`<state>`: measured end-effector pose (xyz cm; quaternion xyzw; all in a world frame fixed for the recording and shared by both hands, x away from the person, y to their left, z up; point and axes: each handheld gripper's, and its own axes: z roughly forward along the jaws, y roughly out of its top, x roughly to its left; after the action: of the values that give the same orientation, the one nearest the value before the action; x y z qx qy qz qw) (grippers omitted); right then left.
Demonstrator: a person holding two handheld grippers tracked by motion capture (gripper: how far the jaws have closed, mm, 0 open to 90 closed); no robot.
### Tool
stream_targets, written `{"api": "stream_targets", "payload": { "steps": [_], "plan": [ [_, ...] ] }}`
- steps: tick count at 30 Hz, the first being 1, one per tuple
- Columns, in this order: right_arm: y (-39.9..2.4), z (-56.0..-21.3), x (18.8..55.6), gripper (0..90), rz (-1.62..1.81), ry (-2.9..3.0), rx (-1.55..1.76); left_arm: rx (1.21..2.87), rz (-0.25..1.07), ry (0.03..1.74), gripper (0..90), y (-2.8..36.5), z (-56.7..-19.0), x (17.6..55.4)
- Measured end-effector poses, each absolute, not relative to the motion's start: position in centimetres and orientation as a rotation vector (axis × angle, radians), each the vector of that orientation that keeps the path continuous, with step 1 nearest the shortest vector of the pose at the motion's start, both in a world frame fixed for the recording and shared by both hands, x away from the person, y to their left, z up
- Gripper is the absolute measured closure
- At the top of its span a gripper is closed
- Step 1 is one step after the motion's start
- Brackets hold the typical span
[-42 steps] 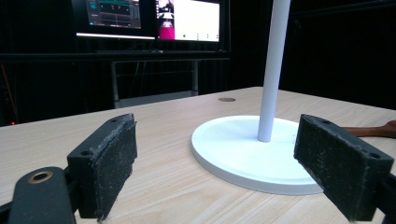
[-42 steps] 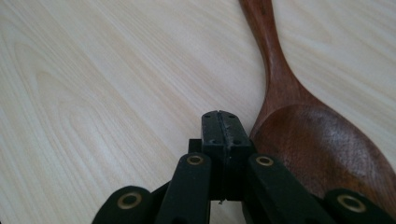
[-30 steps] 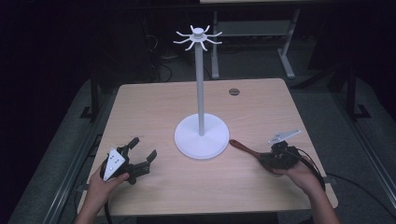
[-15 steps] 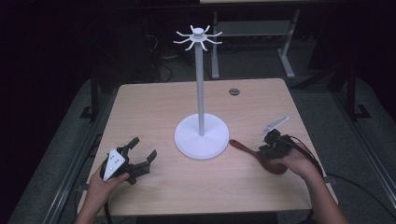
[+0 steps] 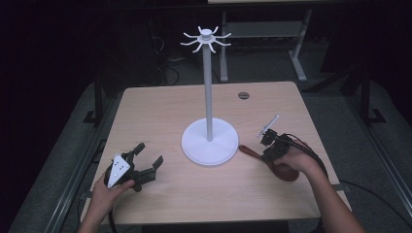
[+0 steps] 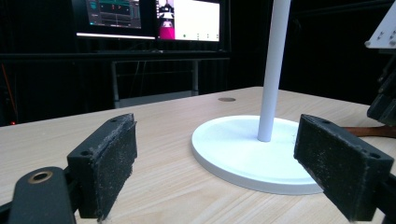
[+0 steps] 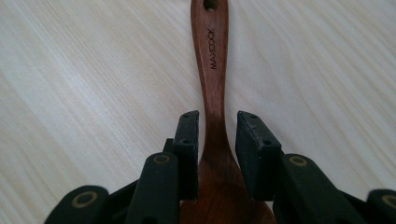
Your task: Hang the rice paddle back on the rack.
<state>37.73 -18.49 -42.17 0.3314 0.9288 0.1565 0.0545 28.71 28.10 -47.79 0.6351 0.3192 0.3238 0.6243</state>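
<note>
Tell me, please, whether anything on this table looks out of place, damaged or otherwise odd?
Nothing stands out. The white stand is upright and whole. The wooden spoon lies flat on the table, unbroken, with the right claw straddling its neck. The left claw rests open, apart from the stand.

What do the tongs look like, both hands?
Both tongs are black, each with two flat rectangular jaws faced in rough black padding and brass-coloured pivot rivets. The left tongs carry a grey three-cornered plate; the right tongs carry a similar plate and trail a black cable. Forearms bare.
</note>
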Motion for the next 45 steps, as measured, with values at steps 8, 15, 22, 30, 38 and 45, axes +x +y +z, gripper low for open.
{"api": "stream_targets", "payload": {
  "steps": [8,15,22,30,38,45],
  "plan": [
    [-17.8,-43.2,38.6,70.5,0.378,2.859,0.997,1.458,0.743,0.733,12.7,28.1,-47.8,28.7],
    [-17.4,-43.7,39.1,71.9,0.316,2.892,0.985,1.458,0.743,0.733,12.7,28.1,-47.8,28.7],
    [-16.9,-43.8,39.6,74.4,0.275,2.914,0.996,1.456,0.741,0.733,12.7,28.1,-47.8,28.7],
    [-16.8,-43.8,40.1,75.9,0.24,2.933,1.039,1.457,0.742,0.732,12.7,28.1,-47.8,28.7],
    [-16.7,-43.8,40.1,77.2,0.223,2.926,1.045,1.457,0.741,0.732,12.7,28.1,-47.8,28.7],
    [-17.3,-43.7,39.9,77.4,0.314,2.907,1.069,1.456,0.74,0.731,12.7,28.1,-47.8,28.7]
  ]
}}
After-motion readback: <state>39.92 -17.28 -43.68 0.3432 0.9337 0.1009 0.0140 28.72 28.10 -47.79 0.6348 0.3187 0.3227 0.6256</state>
